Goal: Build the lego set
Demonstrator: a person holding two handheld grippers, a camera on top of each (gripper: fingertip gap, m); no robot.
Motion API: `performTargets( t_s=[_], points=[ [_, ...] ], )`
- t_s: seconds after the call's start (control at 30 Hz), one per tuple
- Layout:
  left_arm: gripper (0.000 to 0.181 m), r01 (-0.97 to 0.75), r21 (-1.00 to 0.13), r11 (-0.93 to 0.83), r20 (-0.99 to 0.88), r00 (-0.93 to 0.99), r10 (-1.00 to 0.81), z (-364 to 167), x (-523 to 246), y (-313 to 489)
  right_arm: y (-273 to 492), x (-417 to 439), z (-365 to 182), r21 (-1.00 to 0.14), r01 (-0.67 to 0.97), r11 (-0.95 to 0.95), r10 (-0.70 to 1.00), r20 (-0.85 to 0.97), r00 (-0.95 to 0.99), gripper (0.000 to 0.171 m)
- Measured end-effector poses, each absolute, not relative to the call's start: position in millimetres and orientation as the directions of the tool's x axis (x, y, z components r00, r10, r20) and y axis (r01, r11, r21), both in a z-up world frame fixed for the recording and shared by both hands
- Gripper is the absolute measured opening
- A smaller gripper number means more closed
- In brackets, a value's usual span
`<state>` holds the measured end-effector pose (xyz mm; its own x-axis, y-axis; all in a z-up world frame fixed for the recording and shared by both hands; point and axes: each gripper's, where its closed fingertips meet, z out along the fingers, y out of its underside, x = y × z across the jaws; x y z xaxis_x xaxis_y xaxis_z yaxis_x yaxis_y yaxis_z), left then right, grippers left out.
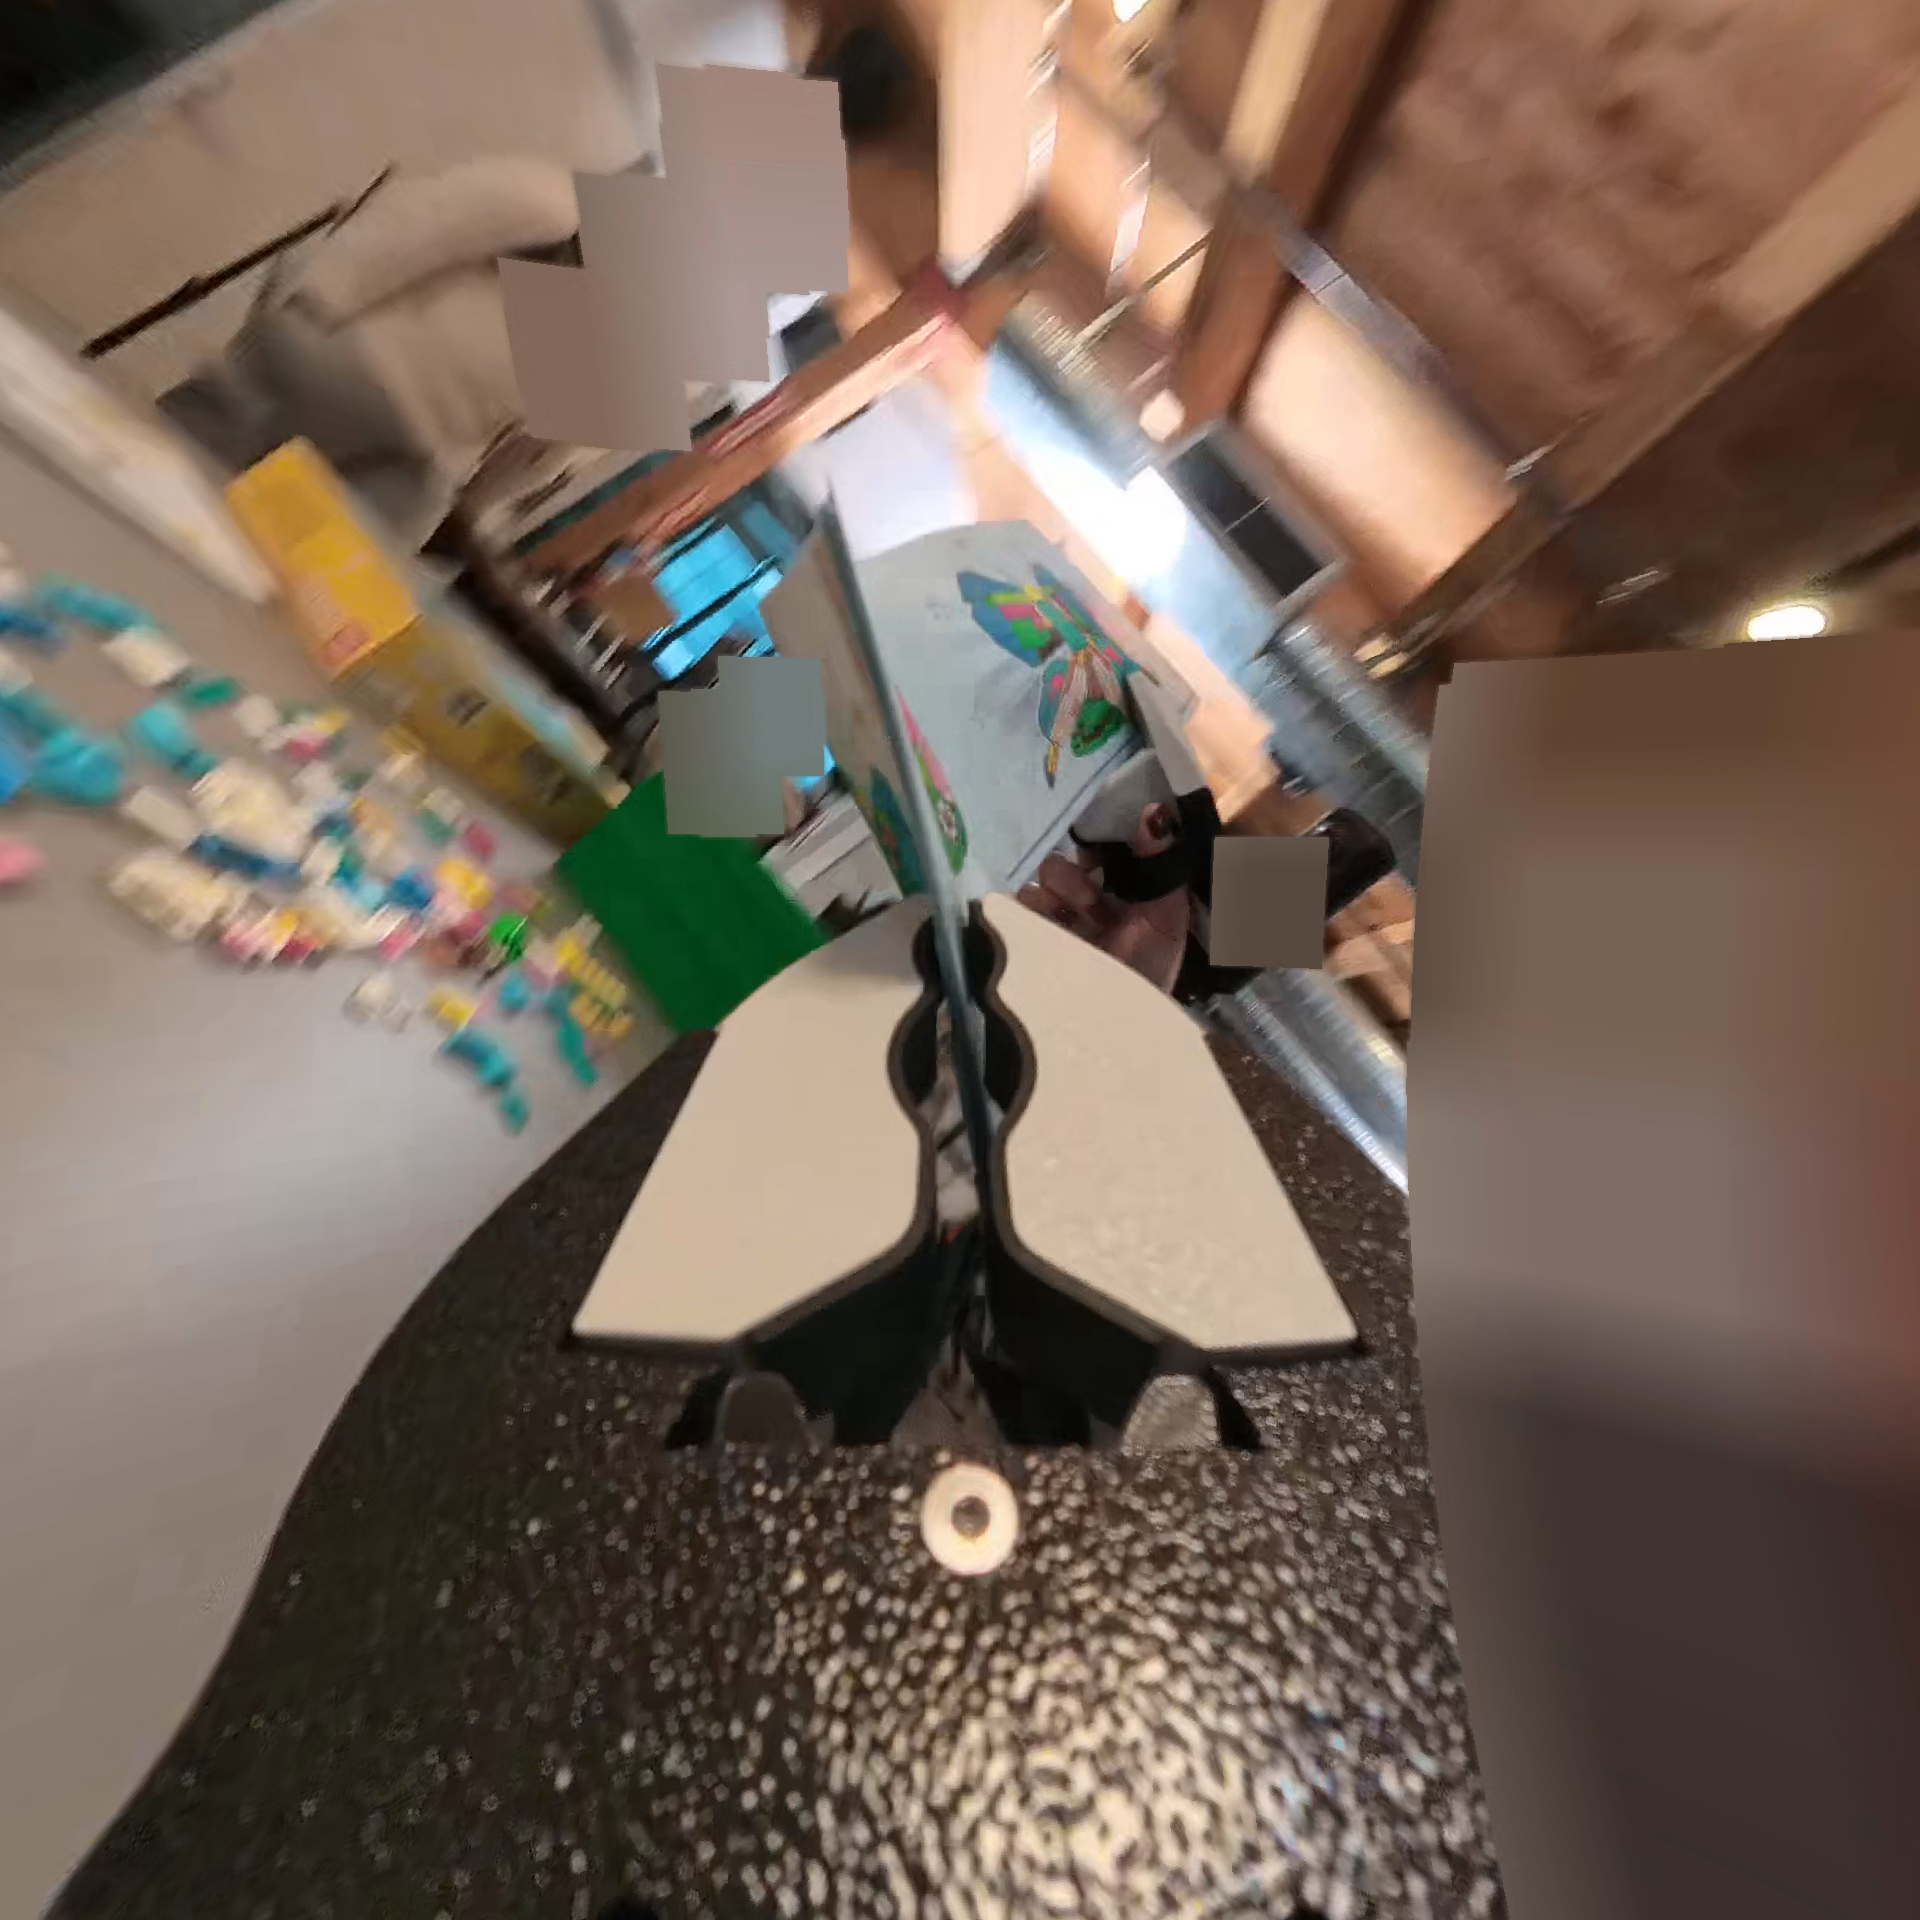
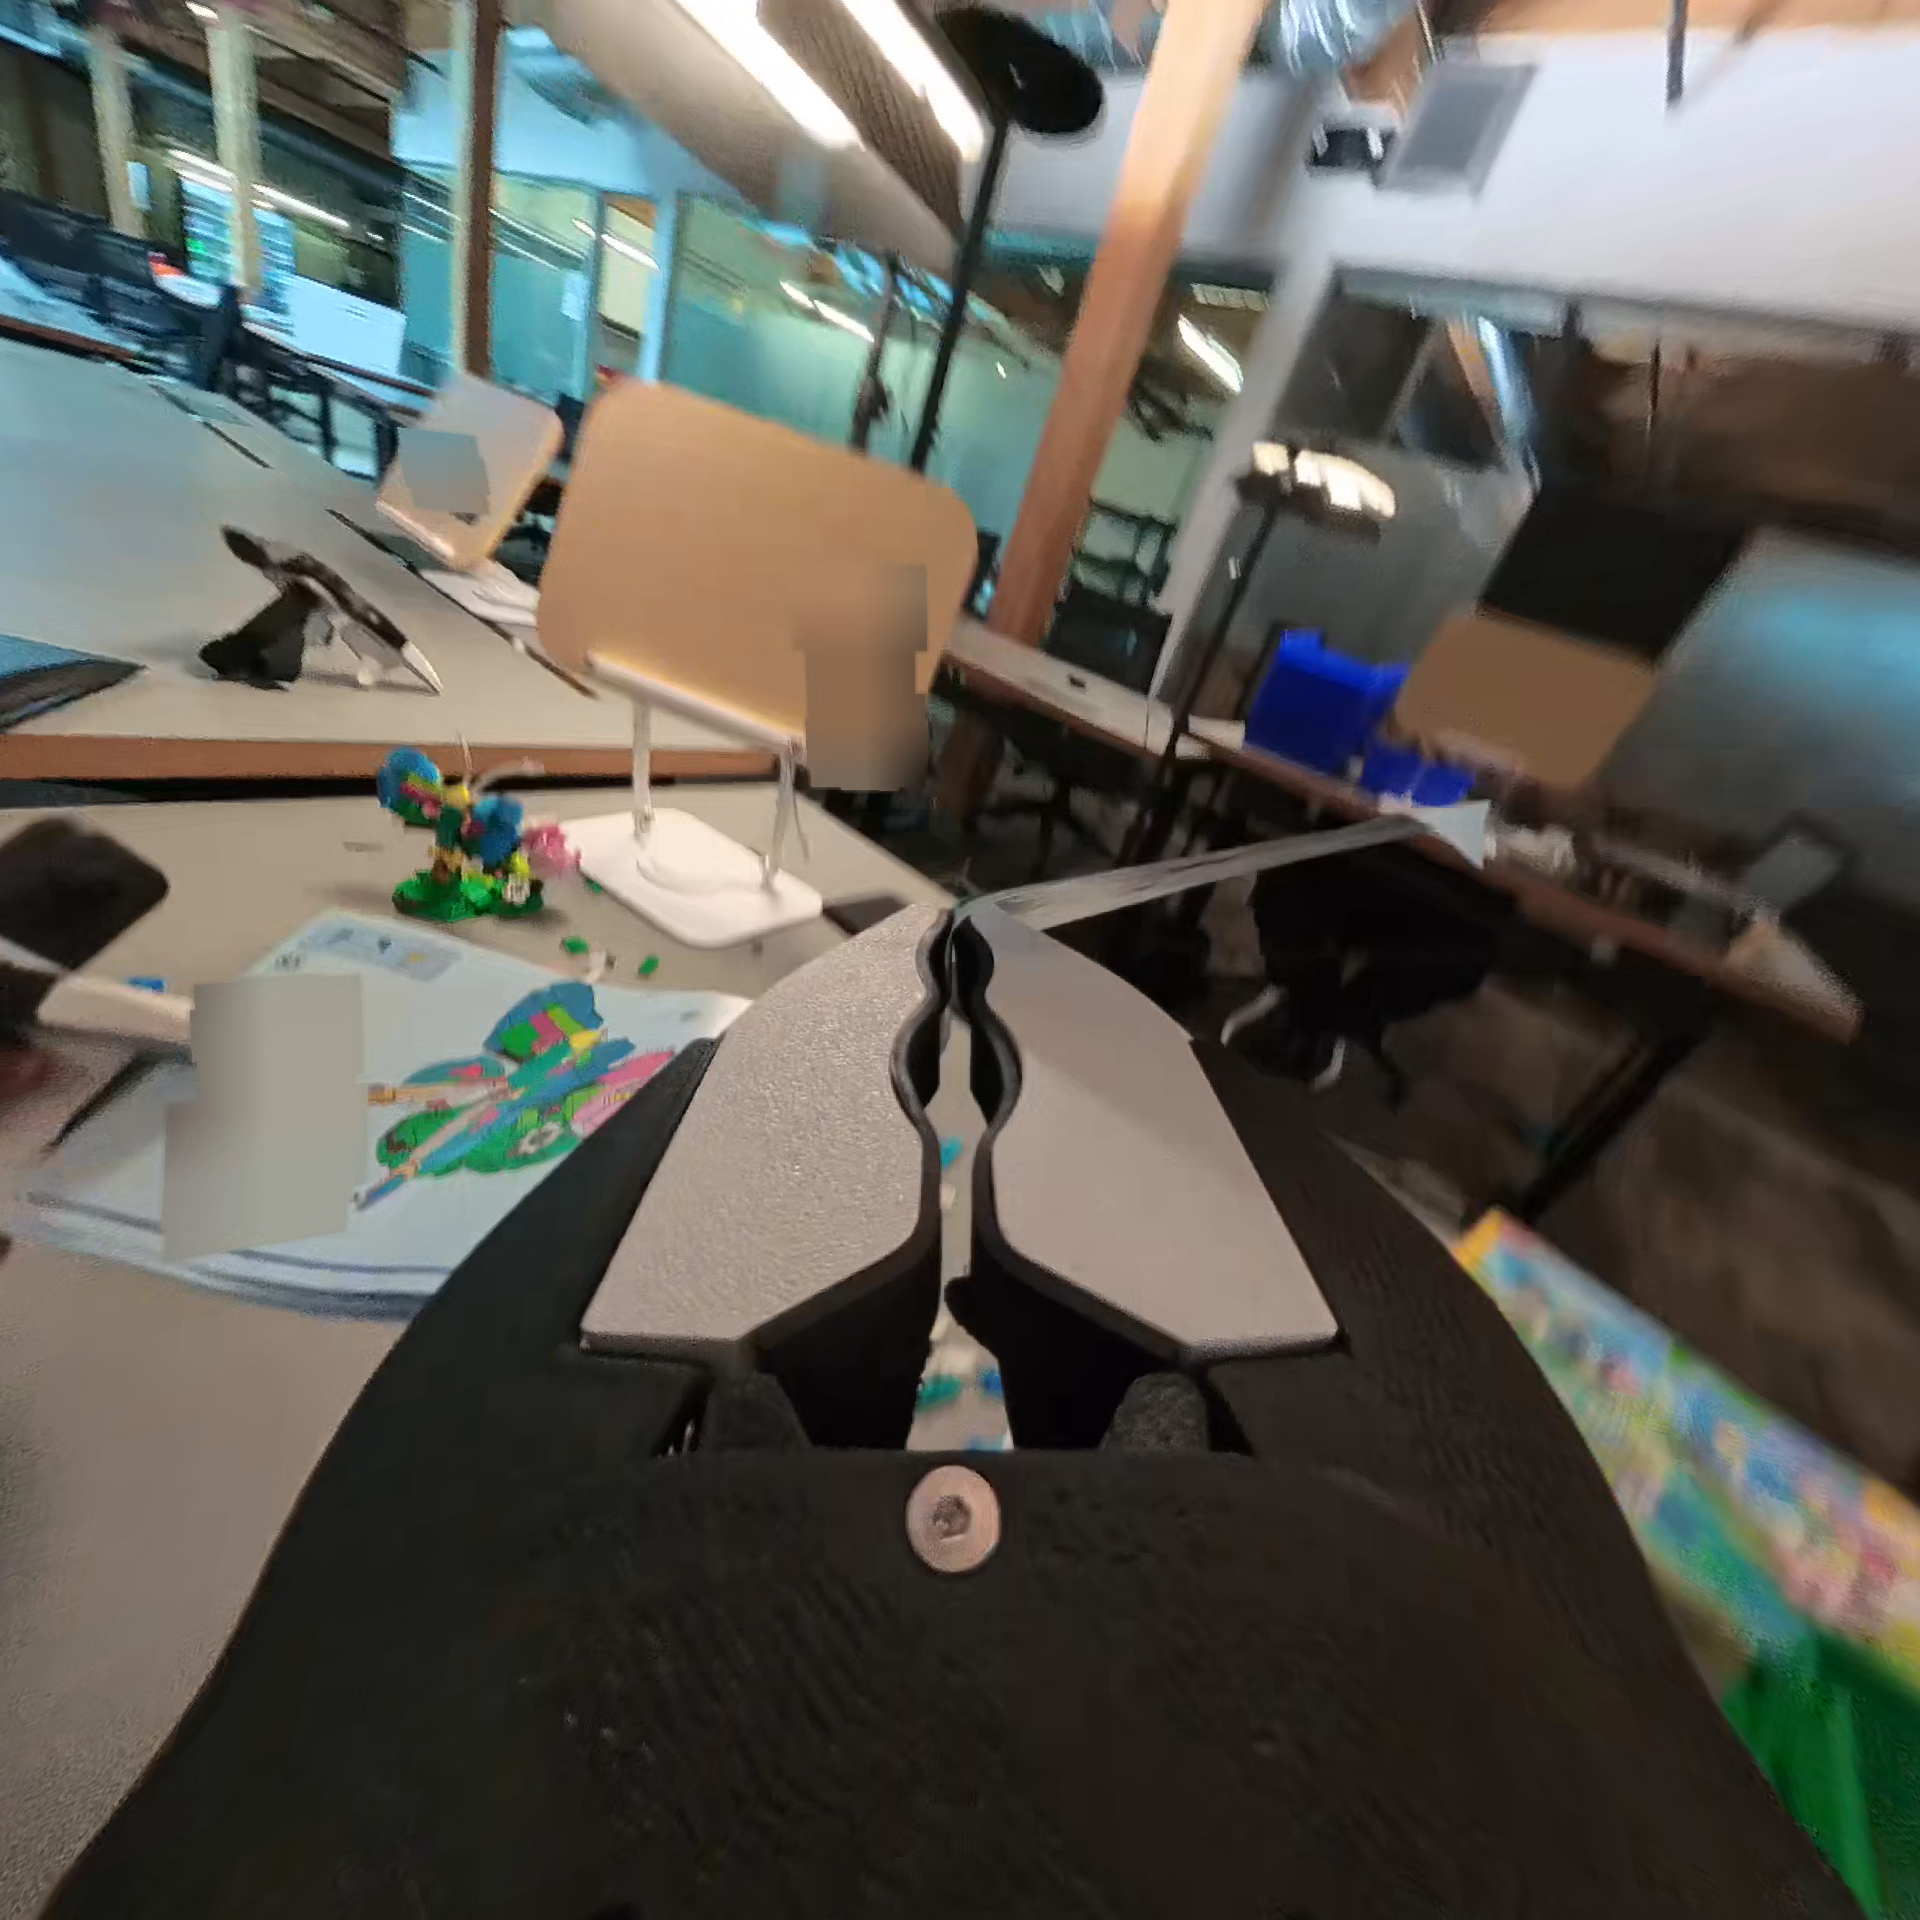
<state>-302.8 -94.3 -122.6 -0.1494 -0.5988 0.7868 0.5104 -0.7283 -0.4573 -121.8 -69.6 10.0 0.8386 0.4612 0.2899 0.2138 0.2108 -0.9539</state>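
My left gripper (image 1: 951, 920) is shut on the instruction booklet (image 1: 1039, 665), which I hold up off the table; a page with a colourful butterfly picture fans out to the right. Loose Lego pieces (image 1: 312, 831) in blue, white, pink and yellow lie blurred on the grey table at the left. My right gripper (image 2: 951, 920) is shut on a thin page (image 2: 1195, 868) seen edge-on, running off to the right. The open booklet (image 2: 499, 1091) shows at its left. A small built Lego model (image 2: 462, 842) on a green base stands farther back on the table.
A yellow Lego box (image 1: 416, 665) and a green patch (image 1: 675, 914) lie near the pieces. A colourful box (image 2: 1683, 1507) sits at the lower right. A white stand with a wooden board (image 2: 727, 582) stands behind the model. Other desks, blue bins (image 2: 1320, 696) and chairs are beyond.
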Motion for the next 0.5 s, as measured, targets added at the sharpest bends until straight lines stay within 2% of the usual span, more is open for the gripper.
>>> performTargets(
  t_s=[0.1, 0.27, 0.33, 0.4, 0.5],
  points=[
    [0.003, 0.359, -0.473, -0.804, 0.858, -0.019, -0.513, -160, -305, -103, -89, -102, -71, -0.985, 0.154, 0.074, 0.429, 0.171, 0.887, 0.0],
    [0.004, 0.225, -0.484, -0.846, 0.875, 0.145, -0.462, -195, -318, -107, -117, -98, -146, -0.97, 0.239, -0.055, 0.396, 0.198, 0.897, 0.002],
    [0.004, 0.168, -0.489, -0.856, 0.867, 0.205, -0.455, -202, -323, -106, -127, -97, -167, -0.958, 0.248, -0.142, 0.418, 0.169, 0.892, 0.009],
    [0.004, 0.101, -0.497, -0.862, 0.846, 0.276, -0.455, -211, -328, -105, -138, -92, -188, -0.935, 0.248, -0.253, 0.44, 0.118, 0.89, 0.026],
    [0.008, 0.028, -0.475, -0.88, 0.816, 0.389, -0.428, -227, -337, -99, -153, -74, -208, -0.891, 0.235, -0.389, 0.438, 0.046, 0.898, 0.036]
  ],
)
